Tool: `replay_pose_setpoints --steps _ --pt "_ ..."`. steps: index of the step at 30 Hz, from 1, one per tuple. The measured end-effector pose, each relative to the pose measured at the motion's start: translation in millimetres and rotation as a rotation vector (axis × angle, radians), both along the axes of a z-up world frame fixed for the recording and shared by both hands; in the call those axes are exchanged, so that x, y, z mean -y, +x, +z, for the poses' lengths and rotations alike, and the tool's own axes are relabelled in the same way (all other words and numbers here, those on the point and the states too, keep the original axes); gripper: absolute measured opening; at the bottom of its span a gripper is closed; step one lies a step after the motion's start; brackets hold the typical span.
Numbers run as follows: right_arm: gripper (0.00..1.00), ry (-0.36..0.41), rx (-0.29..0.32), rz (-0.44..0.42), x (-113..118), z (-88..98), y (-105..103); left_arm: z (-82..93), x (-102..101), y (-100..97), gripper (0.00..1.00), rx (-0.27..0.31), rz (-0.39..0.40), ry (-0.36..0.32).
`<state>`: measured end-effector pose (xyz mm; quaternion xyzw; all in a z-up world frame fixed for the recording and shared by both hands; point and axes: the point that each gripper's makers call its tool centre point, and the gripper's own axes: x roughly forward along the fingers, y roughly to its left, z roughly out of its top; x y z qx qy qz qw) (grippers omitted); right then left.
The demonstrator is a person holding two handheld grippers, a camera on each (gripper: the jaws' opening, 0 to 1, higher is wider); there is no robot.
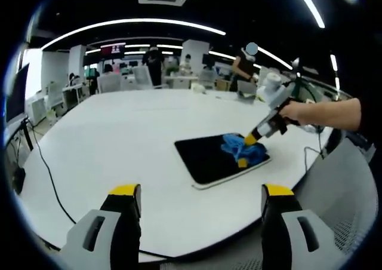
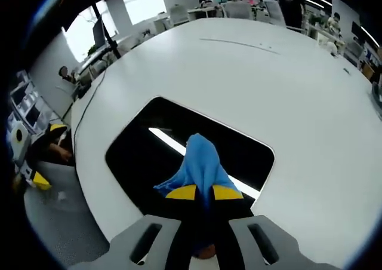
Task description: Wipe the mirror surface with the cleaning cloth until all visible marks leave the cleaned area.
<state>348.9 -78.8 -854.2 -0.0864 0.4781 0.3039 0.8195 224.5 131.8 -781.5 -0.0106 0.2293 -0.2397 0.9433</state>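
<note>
A big white tabletop [image 1: 119,138] holds a flat mirror [image 1: 206,156] with a white edge. The mirror looks dark and lies flat, near the side of the tabletop where the person stands. In the right gripper view, a bright ceiling light shines back from the mirror [image 2: 149,150] as a long white stripe.

A blue cleaning cloth [image 2: 200,162] sits on the mirror. The right gripper [image 2: 203,193] has its two yellow tips pinched tight together on the cloth, and it presses the cloth down on the glass. In the left gripper view, the same right gripper [image 1: 246,150] comes in from the right, held by a person's hand [image 1: 295,112], and the cleaning cloth [image 1: 242,149] lies bunched up on the far right part of the mirror.

The left gripper [image 1: 200,192] is low over the near edge of the tabletop, well apart from the mirror. Its jaws stand wide apart and hold nothing.

A black cable [image 1: 45,168] runs across the left side of the tabletop. Far behind are desks, chairs and some people in a big office room.
</note>
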Motion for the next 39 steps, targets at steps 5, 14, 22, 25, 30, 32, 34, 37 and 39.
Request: replay_pose_setpoints --steps 5,14,22,25,30,32,34,37,39 --pt "0.03 0.001 0.001 -0.013 8.9 0.0 0.6 2.7 -1.3 1.3 0.82 0.018 0.008 -0.006" --pt "0.03 0.013 0.012 -0.050 24.5 0.1 1.6 9.1 -1.8 3.1 0.80 0.056 0.018 -0.029" --pt "0.03 0.017 -0.005 -0.079 39.5 0.0 0.4 9.2 -1.2 3.0 0.80 0.057 0.017 -0.027" --pt "0.03 -0.015 -0.006 -0.083 48.1 -0.9 -1.1 9.6 -1.4 3.1 0.80 0.060 0.017 -0.025" --pt "0.03 -0.022 -0.011 -0.080 48.4 -0.9 -4.8 13.6 -1.4 5.0 0.81 0.085 0.019 -0.034" --pt "0.03 -0.025 -0.012 -0.083 48.6 -1.3 -4.2 12.9 -1.7 4.5 0.81 0.082 0.019 -0.033" --pt "0.03 -0.033 -0.010 -0.080 48.7 -1.9 -3.6 13.0 -1.7 4.7 0.81 0.082 0.020 -0.035" --pt "0.03 -0.047 -0.002 -0.073 47.8 -2.0 -3.7 14.4 -2.0 5.2 0.80 0.091 0.022 -0.040" --pt "0.03 -0.048 -0.001 -0.075 47.5 -1.9 -4.4 14.3 -2.1 5.1 0.80 0.090 0.022 -0.041"
